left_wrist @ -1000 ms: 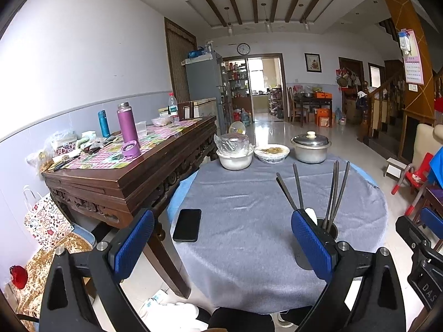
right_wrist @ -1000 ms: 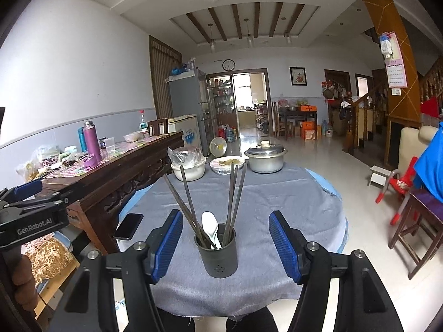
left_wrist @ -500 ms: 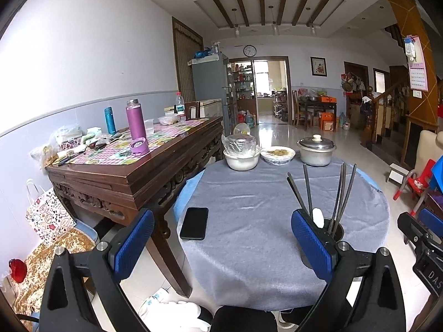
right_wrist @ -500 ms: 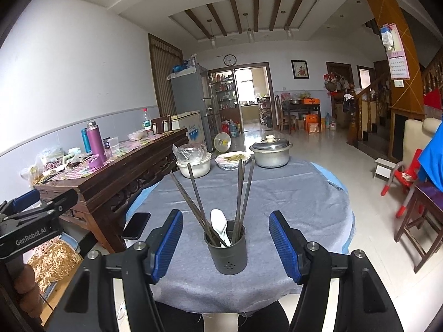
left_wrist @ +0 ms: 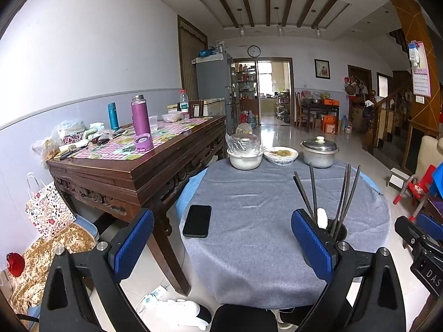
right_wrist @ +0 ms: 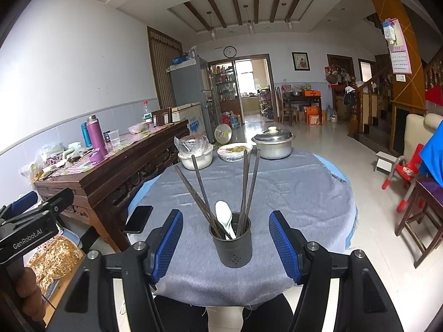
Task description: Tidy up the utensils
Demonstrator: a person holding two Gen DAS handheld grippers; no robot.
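A dark grey utensil holder (right_wrist: pixel 232 244) stands near the front edge of the round table (right_wrist: pixel 304 193), which has a grey cloth. Several dark chopsticks (right_wrist: pixel 245 182) and a white spoon (right_wrist: pixel 224 217) lean in it. My right gripper (right_wrist: pixel 225 244) hangs in front of the table edge, open, its blue pads level with the holder's sides without touching it. My left gripper (left_wrist: pixel 221 247) is open and empty, off the table's left front. From the left wrist view the holder (left_wrist: pixel 339 231) is half hidden behind the right pad (left_wrist: pixel 310 244), with chopsticks (left_wrist: pixel 344 196) and spoon (left_wrist: pixel 321 217) sticking up.
A black phone (left_wrist: pixel 197 220) lies on the cloth at the left. At the far edge stand a covered white bowl (left_wrist: pixel 245 156), a plate of food (left_wrist: pixel 281 155) and a lidded steel pot (left_wrist: pixel 319 152). A cluttered wooden sideboard (left_wrist: pixel 138 163) adjoins the table's left. Chairs (right_wrist: pixel 418 207) stand right.
Both views have shifted slightly, so the table and holder sit a little to the right in the frames. Both grippers stay open and the holder's contents are unchanged.
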